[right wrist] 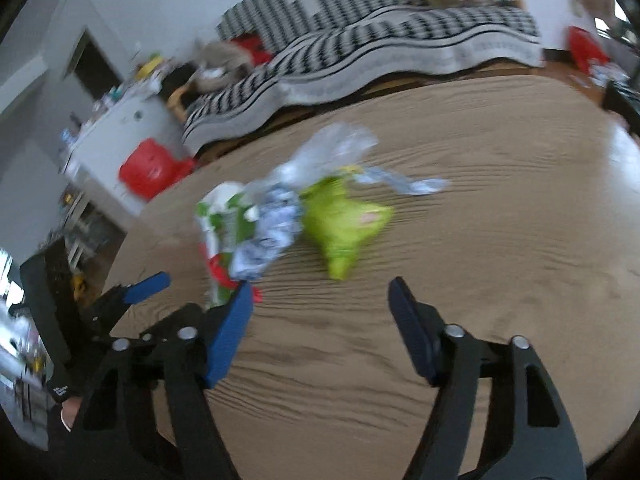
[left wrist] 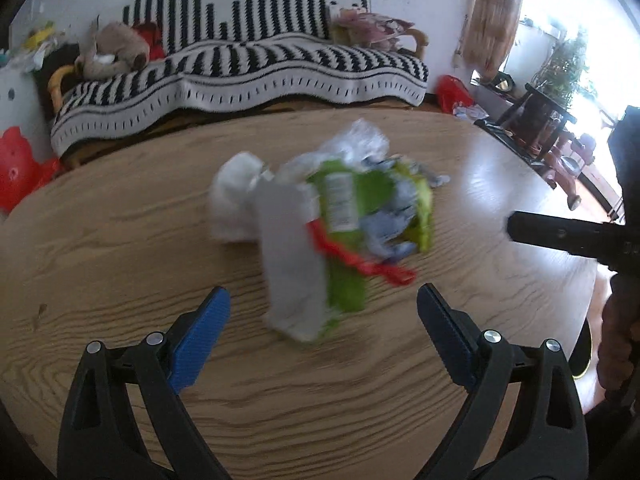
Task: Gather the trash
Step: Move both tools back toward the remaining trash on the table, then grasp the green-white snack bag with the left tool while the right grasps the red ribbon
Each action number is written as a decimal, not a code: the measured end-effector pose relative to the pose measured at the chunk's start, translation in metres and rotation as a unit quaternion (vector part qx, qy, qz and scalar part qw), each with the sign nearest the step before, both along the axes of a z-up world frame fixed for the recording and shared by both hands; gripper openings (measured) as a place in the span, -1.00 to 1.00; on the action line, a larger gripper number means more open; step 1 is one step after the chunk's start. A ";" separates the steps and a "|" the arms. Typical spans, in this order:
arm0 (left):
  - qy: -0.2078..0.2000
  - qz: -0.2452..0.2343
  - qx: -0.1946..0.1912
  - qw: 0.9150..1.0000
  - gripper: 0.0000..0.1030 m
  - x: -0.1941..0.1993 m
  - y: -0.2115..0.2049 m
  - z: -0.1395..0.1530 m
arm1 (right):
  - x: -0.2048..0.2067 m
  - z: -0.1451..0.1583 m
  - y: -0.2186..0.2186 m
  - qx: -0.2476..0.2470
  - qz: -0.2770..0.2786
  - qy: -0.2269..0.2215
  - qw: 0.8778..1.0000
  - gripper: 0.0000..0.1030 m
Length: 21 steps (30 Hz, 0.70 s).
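Observation:
A heap of trash lies in the middle of the wooden table (left wrist: 120, 240): a green and white wrapper (left wrist: 344, 216) with a red strip, a crumpled white tissue (left wrist: 236, 196), clear plastic (left wrist: 356, 140) and blue-white wrappers. My left gripper (left wrist: 324, 304) is open, just short of the heap, its jaws on either side of the wrapper's near end. In the right wrist view the same heap shows with a green bag (right wrist: 344, 228) and a blue-white wrapper (right wrist: 268, 236). My right gripper (right wrist: 320, 296) is open and empty, close to the heap. The left gripper also shows in that view (right wrist: 132, 296).
A sofa with a black and white striped cover (left wrist: 248, 60) stands behind the table, with a plush toy (left wrist: 112, 48) on it. Red bags (left wrist: 20, 168) lie on the floor at left and right. A white cabinet (right wrist: 116, 136) stands left. Dark stools (left wrist: 536, 116) stand at right.

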<state>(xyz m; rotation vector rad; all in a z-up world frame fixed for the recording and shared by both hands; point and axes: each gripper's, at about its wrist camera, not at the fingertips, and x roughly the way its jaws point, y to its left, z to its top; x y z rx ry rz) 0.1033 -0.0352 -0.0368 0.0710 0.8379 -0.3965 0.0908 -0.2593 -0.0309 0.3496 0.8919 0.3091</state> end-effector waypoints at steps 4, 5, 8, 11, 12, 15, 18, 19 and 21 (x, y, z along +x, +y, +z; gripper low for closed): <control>0.006 -0.002 0.002 1.000 0.78 0.007 0.018 -0.009 | 0.021 -0.019 0.034 0.008 0.052 0.022 0.998 0.09; 0.006 -0.004 0.002 1.000 0.78 0.007 0.020 -0.011 | 0.026 -0.023 0.043 0.006 0.067 0.025 0.997 0.07; 0.003 -0.012 0.008 1.000 0.78 0.006 0.027 -0.016 | 0.033 -0.027 0.057 -0.009 0.090 0.022 0.996 0.07; 0.000 -0.022 0.020 1.000 0.78 0.005 0.027 -0.019 | 0.040 -0.031 0.072 -0.025 0.106 0.021 0.994 0.03; -0.001 -0.023 0.021 1.000 0.78 0.005 0.027 -0.019 | 0.043 -0.033 0.076 -0.026 0.112 0.022 0.993 -0.05; 0.000 -0.028 0.027 0.999 0.78 0.006 0.026 -0.022 | 0.047 -0.037 0.083 -0.028 0.122 0.028 0.992 -0.40; 0.001 -0.028 0.029 0.999 0.78 0.006 0.027 -0.024 | 0.045 -0.038 0.090 -0.033 0.135 0.026 0.990 -0.59; 0.002 -0.028 0.030 0.999 0.78 0.006 0.027 -0.025 | 0.042 -0.039 0.091 -0.037 0.138 0.024 0.989 -0.59; 0.004 -0.026 0.030 0.999 0.78 0.007 0.027 -0.026 | 0.039 -0.038 0.093 -0.041 0.144 0.020 0.989 -0.61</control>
